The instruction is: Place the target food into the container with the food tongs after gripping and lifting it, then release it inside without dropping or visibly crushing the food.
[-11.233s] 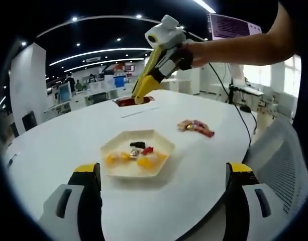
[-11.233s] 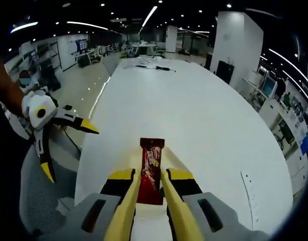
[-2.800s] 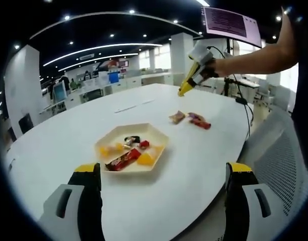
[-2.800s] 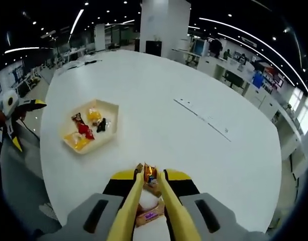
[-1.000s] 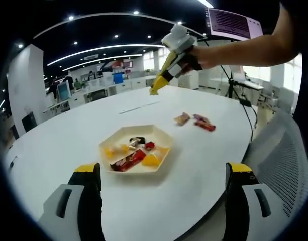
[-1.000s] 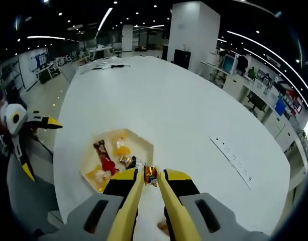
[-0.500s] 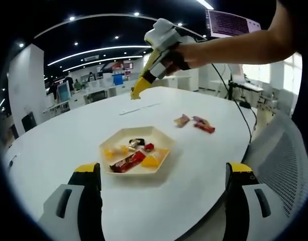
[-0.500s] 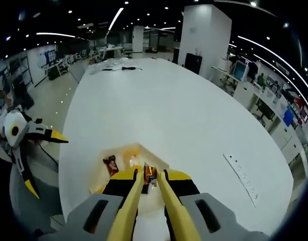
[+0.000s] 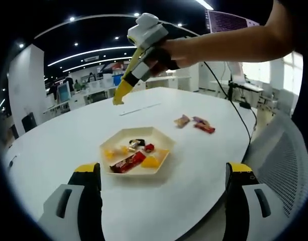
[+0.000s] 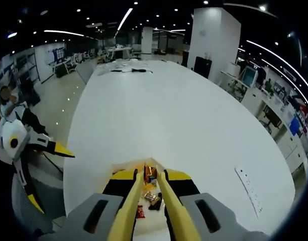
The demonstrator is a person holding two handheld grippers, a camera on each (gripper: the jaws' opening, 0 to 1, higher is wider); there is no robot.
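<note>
A broad white oval table stands in a dim open-plan office lit by ceiling strips, with desks and monitors far behind. Near its edge sits a cream hexagonal tray of wrapped sweets; two more wrappers lie to its right. The right gripper is clenched on a small candy above the tray. The left gripper hangs released, jaws wide apart.

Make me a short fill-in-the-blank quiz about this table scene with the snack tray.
1. The cream-coloured tray on the white table has ____ sides.
2. The right gripper is shut on a small orange-wrapped ____.
3. The long red-wrapped bar lies ____ the tray.
4. The left gripper has its jaws ____.

Missing words: six; candy; inside; open
</note>
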